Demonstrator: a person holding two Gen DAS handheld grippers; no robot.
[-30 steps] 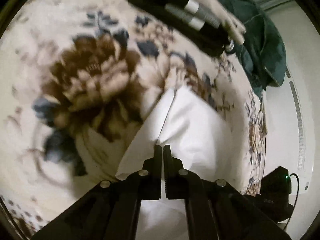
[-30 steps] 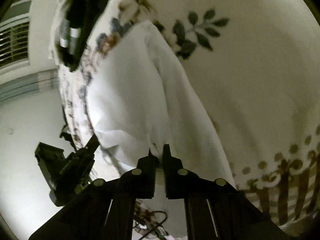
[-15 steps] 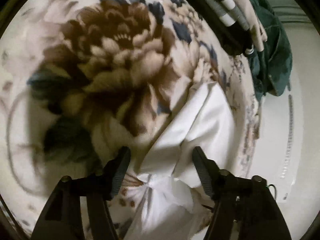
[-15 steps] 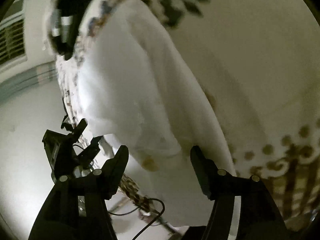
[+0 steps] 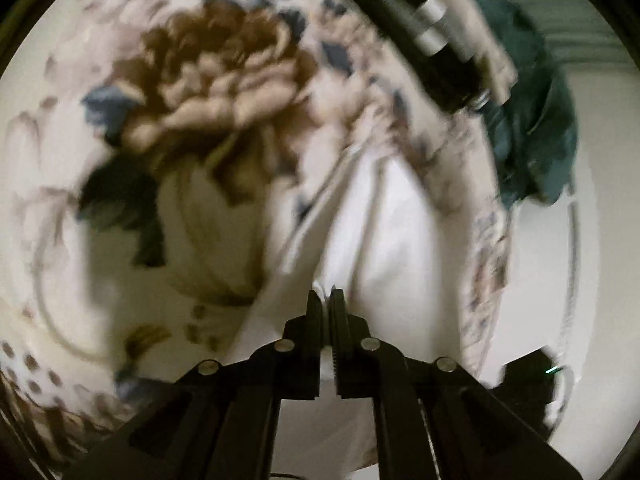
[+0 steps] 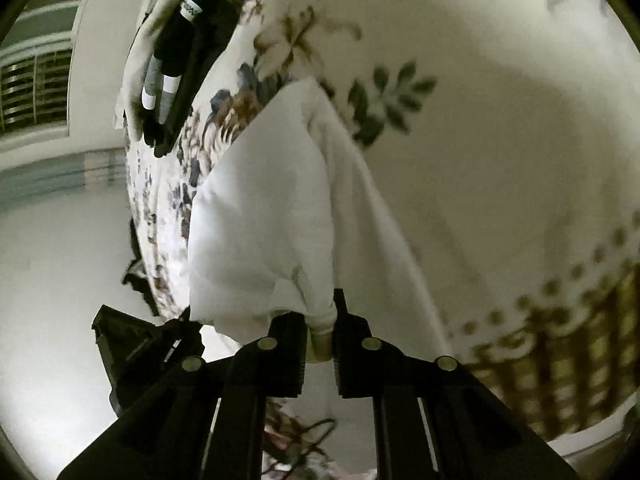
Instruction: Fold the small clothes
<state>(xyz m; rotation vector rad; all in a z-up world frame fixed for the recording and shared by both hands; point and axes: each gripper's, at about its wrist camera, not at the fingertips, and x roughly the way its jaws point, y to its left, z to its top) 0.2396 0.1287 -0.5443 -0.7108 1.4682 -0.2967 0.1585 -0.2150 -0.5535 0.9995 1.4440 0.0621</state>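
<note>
A small white garment lies on a floral blanket near the blanket's edge. My left gripper is shut on a pinch of the white garment at its near end. In the right wrist view the same white garment stretches away from me. My right gripper is shut on a thick rolled edge of the white garment, which fills the narrow gap between the fingers. The view from the left wrist is blurred.
A black case with silver cylinders lies at the far side of the blanket, also in the right wrist view. A dark green garment lies at the blanket's far right. A black device stands on the pale floor.
Both grippers were shut a second ago, opened half a second ago, and are now shut again on the white garment at new spots. The cloth is bunched and lifted slightly.
</note>
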